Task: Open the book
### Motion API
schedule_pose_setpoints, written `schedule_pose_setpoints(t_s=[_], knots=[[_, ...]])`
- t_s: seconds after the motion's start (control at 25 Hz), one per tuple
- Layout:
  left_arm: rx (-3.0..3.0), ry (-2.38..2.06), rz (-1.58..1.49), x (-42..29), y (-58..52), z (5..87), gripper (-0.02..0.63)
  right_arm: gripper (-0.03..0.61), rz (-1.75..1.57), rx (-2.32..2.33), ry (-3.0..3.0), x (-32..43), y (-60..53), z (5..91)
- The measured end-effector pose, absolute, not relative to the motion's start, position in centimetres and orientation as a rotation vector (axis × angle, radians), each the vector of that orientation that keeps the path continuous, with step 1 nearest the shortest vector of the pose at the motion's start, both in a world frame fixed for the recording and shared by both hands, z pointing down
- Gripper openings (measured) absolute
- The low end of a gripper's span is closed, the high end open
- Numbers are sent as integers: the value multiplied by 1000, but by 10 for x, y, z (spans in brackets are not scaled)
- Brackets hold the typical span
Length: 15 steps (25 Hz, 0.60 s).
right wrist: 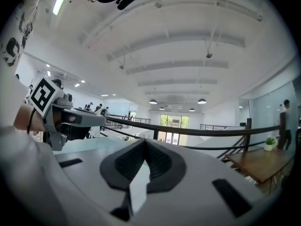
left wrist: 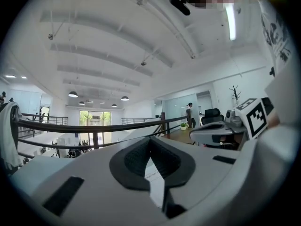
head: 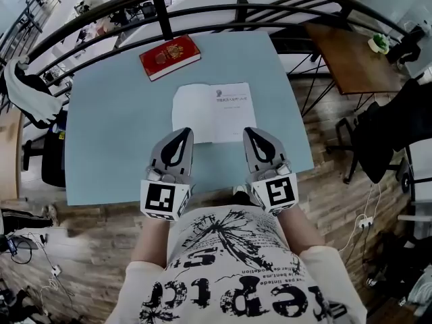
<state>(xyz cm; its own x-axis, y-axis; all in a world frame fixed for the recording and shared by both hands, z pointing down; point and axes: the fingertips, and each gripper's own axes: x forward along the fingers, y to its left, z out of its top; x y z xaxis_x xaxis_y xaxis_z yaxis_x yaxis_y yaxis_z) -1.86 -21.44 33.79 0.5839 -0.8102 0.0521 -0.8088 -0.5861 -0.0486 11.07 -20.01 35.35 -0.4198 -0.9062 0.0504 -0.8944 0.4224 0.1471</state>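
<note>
**Head view:** The open book (head: pixel 214 112) is lying flat at mid-table on the light-blue table (head: pixel 108 133), white pages up, w/ print at the top of the right page. A red book (head: pixel 170 57), shut, is lying to the far left of it, well apart and near the table's far edge. The left gripper (head: pixel 183 135) is being held over the open book's near-left corner, and the right gripper (head: pixel 250 133) over its near-right corner. Whether either is touching the pages can't be told. Both are being pointed away from the person, side by side. A dark railing (head: pixel 202 9) is curving beyond the table's far edge. A wooden desk (head: pixel 351 56) is standing at far right.

**Left gripper view:** The left gripper (left wrist: pixel 149 140) is being held w/ jaws together, tips meeting and nothing clamped btwn them. Through the opening behind the tips, a sliver of the open book (left wrist: pixel 155 180) w/ small print is being shown. The right gripper (left wrist: pixel 221 133) is being seen at right, near, w/ its marker cube (left wrist: pixel 256 117) above it.

**Right gripper view:** The right gripper (right wrist: pixel 144 142) is likewise being held w/ jaws together and empty. A plain pale sliver is showing through the opening. The left gripper (right wrist: pixel 70 119) is being seen at left, near.
</note>
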Motion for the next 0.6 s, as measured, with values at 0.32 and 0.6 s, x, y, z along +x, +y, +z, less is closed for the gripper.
schedule_pose_setpoints(t_s=[0.32,0.6], knots=[[-2783,1401,-157,-11,-214,348,17,9,-156,1621,-2544,113,-200,356],[-2801,1406,-143,-5,-218,351,17,9,-143,1619,-2545,114,-205,358]])
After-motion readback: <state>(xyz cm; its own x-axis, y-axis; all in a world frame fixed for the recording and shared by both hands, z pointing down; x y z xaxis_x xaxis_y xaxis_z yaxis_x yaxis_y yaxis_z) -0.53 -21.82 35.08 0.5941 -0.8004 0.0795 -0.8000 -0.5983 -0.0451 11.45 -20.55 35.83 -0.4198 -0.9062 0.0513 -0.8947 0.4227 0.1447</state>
